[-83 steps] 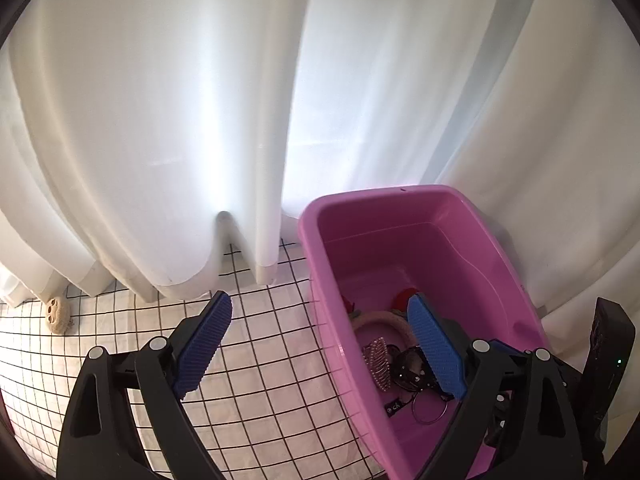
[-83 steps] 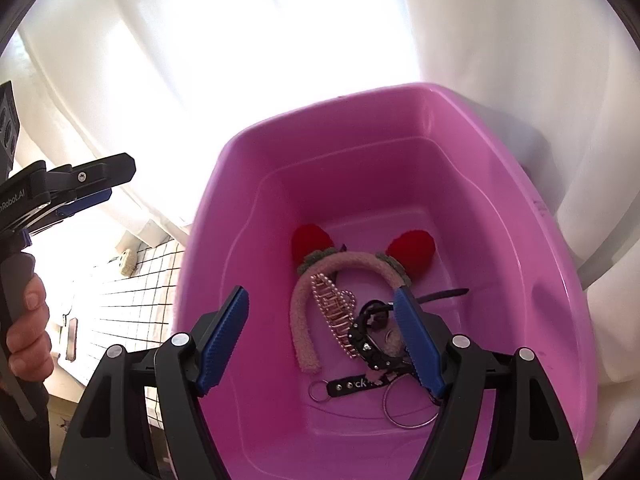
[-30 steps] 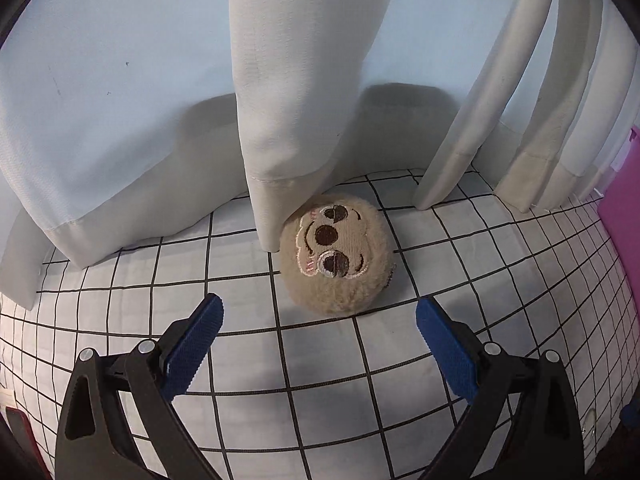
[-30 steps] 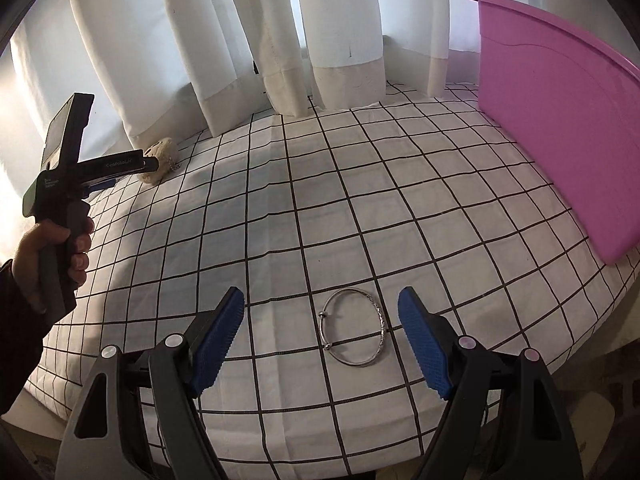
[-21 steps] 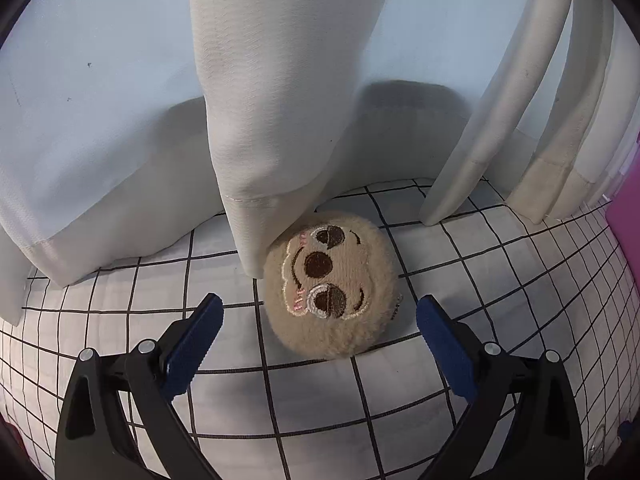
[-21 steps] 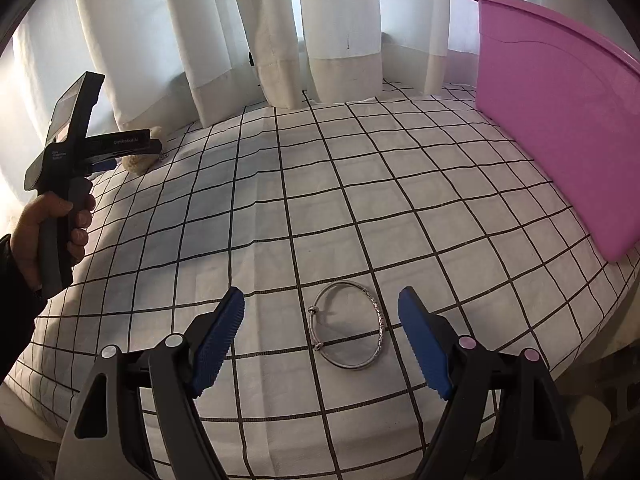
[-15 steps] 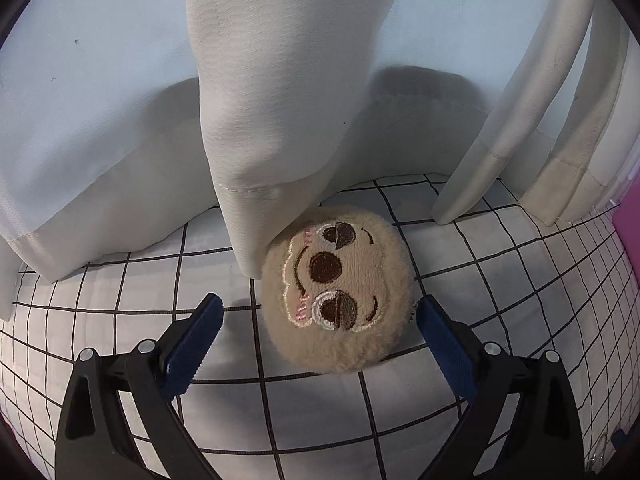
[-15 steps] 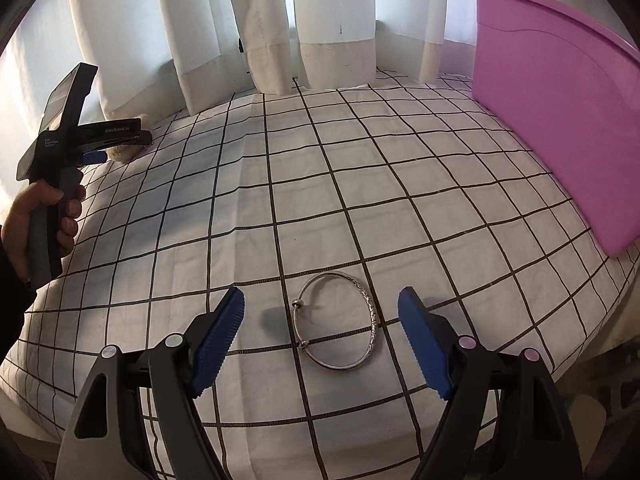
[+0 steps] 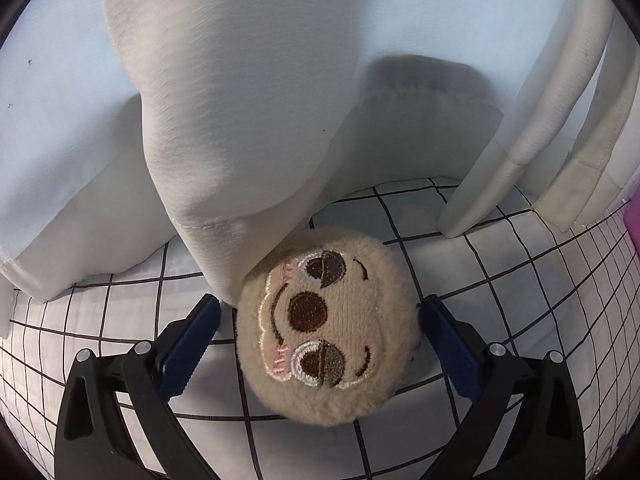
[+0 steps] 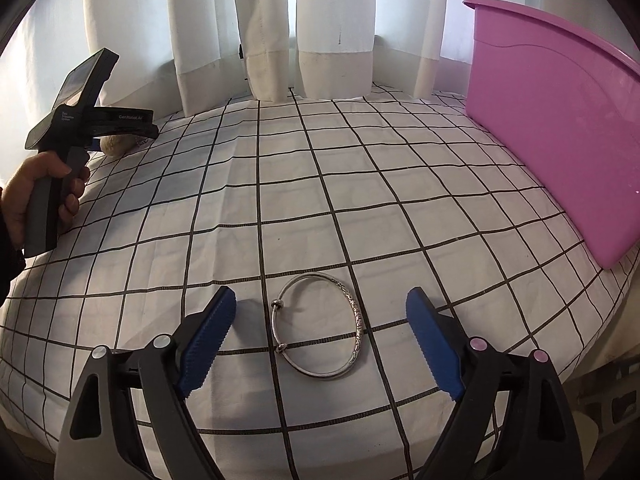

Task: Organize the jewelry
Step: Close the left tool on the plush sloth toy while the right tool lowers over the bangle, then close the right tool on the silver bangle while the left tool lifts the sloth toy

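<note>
Evidently thin, rigid and slippery, silver bangle (image 10: pixel 320 326) lies flat on checked bedsheet (image 10: pixel 360 184) between right tongs (image 10: pixel 318 334), jaws opening; pinch rim at 3 and 9 o'clock; left tongs (image 9: pixel 318 342) gape around soft plush sloth face (image 9: pixel 326 340).

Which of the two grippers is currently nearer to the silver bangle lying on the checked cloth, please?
The right. The right gripper straddles the silver bangle, jaws opening, pads not touching it. The left gripper is far across the checked cloth, around a plush toy.

tan plush toy (image 9: pixel 326 332), silver bangle (image 10: pixel 320 336), pink tub (image 10: pixel 560 132), black-gridded white cloth (image 10: pixel 360 184), blue fingers (image 10: pixel 434 344)
</note>
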Available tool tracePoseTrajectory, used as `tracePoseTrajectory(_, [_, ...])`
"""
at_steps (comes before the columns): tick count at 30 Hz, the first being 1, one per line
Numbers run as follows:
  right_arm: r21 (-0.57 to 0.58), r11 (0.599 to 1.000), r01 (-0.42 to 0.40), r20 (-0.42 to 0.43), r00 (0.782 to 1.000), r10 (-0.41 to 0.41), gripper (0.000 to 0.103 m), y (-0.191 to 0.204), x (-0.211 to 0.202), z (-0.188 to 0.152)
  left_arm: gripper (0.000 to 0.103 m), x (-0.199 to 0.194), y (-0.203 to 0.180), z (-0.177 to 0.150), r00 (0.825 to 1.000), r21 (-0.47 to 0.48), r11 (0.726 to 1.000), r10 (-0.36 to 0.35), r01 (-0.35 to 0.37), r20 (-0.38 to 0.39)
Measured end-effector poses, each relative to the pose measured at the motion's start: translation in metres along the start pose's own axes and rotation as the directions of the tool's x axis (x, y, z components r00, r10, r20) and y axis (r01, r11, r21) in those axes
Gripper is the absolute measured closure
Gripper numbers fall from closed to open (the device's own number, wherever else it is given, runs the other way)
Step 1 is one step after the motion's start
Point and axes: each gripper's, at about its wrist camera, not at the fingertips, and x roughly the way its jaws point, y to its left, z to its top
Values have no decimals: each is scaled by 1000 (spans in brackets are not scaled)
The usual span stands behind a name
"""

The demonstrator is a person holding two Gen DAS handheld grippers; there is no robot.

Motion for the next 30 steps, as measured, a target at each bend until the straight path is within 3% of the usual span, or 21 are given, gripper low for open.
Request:
tracePoseTrajectory(6, [2,1000,2,23,1000,-2,16,0,0,-2,8,-5,-6,2,1000,3,1000,0,0,7])
tracePoseTrajectory(12, [-2,1000,-3,33,999,3,17,2,-3,-5,37,-19,-19,-8,999,53,998,-21,19,49])
tracePoseTrajectory(15, [-42,998,-35,41,998,37,37,7,-8,-7,44,-23,-20,-9,998,48,998,-29,26,57])
tracePoseTrajectory(17, [-69,996,-51,43,998,54,59,15,-11,-8,47,-25,-21,-12,998,45,999,-31,29,61])
tracePoseTrajectory(18, [-80,996,-50,43,998,53,61,18,-12,-8,49,-27,-20,-13,998,42,999,-32,29,63])
tracePoseTrajectory(24, [-51,995,-81,18,996,82,62,11,-11,-2,53,-38,-16,-32,997,53,998,-31,28,67])
tracePoseTrajectory(30, [-50,994,-95,17,995,96,62,11,-16,7,53,-61,-20,-51,996,80,994,-75,70,53])
